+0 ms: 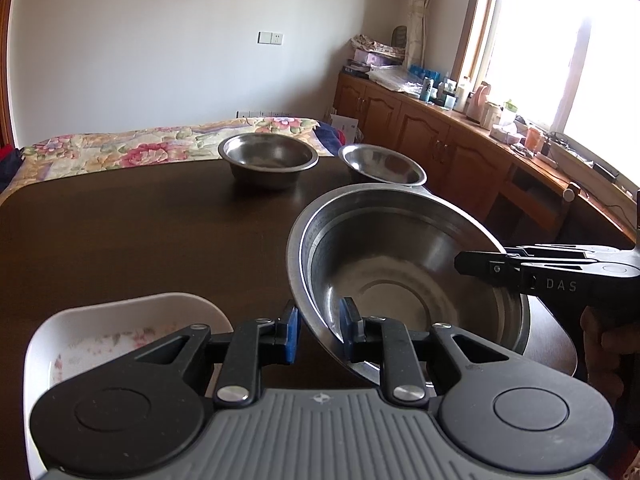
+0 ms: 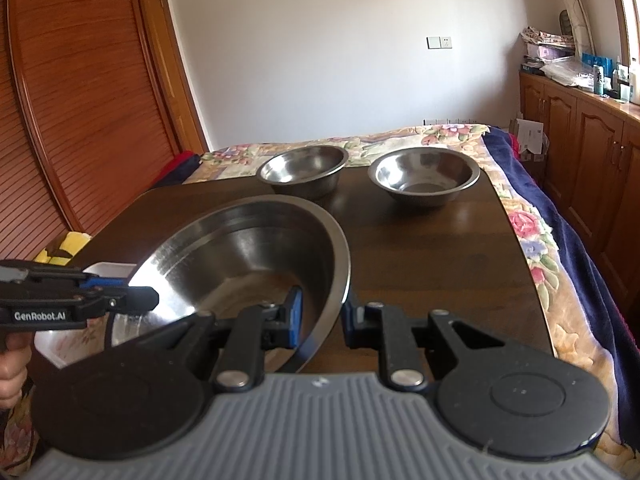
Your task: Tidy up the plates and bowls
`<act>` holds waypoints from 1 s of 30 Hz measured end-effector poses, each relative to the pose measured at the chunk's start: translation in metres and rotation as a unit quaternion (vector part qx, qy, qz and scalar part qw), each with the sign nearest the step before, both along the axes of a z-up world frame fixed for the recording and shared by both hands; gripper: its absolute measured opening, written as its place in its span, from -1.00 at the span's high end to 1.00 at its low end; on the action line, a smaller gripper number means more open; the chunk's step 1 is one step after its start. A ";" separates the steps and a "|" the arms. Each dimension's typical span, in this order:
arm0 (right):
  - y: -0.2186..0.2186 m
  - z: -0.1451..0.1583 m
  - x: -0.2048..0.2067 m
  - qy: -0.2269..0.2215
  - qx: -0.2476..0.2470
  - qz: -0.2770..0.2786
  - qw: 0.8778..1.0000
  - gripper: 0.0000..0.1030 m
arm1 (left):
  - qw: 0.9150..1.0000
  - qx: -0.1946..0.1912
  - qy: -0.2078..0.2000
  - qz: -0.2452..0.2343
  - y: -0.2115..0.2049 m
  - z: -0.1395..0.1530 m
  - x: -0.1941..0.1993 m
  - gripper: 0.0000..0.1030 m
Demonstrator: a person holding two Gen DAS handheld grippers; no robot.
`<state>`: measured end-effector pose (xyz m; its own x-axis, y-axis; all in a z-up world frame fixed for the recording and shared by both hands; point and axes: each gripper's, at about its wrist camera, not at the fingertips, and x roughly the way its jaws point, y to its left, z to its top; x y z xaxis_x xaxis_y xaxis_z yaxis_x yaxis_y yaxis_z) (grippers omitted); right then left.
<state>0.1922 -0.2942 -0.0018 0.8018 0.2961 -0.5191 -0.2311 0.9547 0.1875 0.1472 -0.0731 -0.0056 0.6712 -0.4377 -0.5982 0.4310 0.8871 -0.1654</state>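
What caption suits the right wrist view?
Both grippers hold a large steel bowl by opposite rims above the dark table.

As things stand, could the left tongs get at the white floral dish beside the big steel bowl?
Probably not yet: the left tongs are clamped on the rim of the large steel bowl, shared with the right tongs. The white floral dish sits close below, unobstructed.
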 end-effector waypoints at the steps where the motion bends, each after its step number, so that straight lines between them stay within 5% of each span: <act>1: 0.000 -0.001 -0.001 0.001 0.000 0.000 1.000 0.57 | 1.000 0.001 0.001 0.000 0.000 -0.001 -0.001 0.04; 30: 0.002 -0.017 -0.010 0.022 0.011 -0.001 1.000 0.56 | 1.000 0.006 0.010 -0.005 0.002 -0.012 -0.005 0.00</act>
